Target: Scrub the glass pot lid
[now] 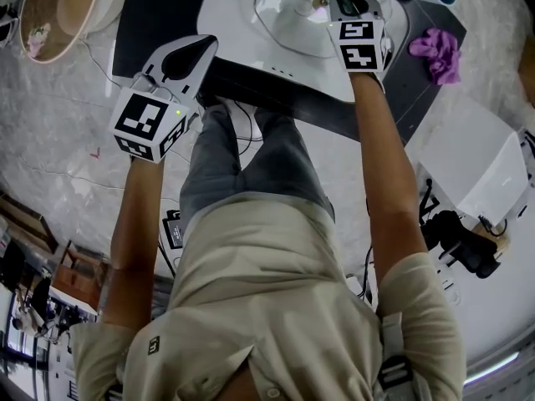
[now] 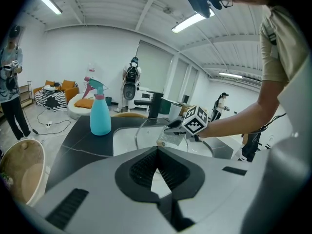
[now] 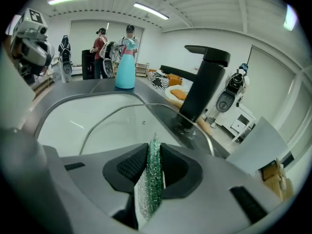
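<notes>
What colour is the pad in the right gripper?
The pad is glittery green and silver, clearest in the right gripper view.

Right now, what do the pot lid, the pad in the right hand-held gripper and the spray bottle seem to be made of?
Pot lid: clear glass, since the sink shows through, with a thin shiny rim, likely metal.
Pad: glittery green-and-silver mesh, probably plastic scourer fibre.
Spray bottle: opaque teal body with a pink trigger, smooth, probably plastic.

You are in a big white lab hall with a mock kitchen: a sink with a black faucet at its rim, ceiling strip lights above it, people standing and a sofa beyond it.
</notes>
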### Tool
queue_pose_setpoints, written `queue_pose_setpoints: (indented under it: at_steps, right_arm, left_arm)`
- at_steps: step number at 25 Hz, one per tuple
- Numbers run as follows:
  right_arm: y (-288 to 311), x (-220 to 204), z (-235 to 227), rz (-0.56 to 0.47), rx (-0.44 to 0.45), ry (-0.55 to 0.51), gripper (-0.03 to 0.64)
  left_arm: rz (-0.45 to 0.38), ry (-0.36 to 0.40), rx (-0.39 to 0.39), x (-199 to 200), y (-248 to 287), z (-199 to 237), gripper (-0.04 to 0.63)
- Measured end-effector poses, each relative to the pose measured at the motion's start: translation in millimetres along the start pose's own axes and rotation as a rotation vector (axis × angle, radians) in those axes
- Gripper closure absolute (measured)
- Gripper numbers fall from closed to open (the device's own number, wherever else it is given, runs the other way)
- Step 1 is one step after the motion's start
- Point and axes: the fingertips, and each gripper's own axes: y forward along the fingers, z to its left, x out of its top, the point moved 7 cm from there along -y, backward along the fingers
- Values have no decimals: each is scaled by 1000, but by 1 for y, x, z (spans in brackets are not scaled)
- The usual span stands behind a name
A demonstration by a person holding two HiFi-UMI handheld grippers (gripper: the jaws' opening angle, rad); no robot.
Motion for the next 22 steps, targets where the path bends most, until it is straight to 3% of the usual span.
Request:
queue_pose_setpoints:
  at_steps: [7,22]
  right_arm:
    - [-17,0,-52,-32,-145,28,529]
    - [-15,-8,-33,-11,-112,24,529]
  left_arm:
    - [14,6,-12,3,8,5,581]
    - [28,22,-38,5,15,4,581]
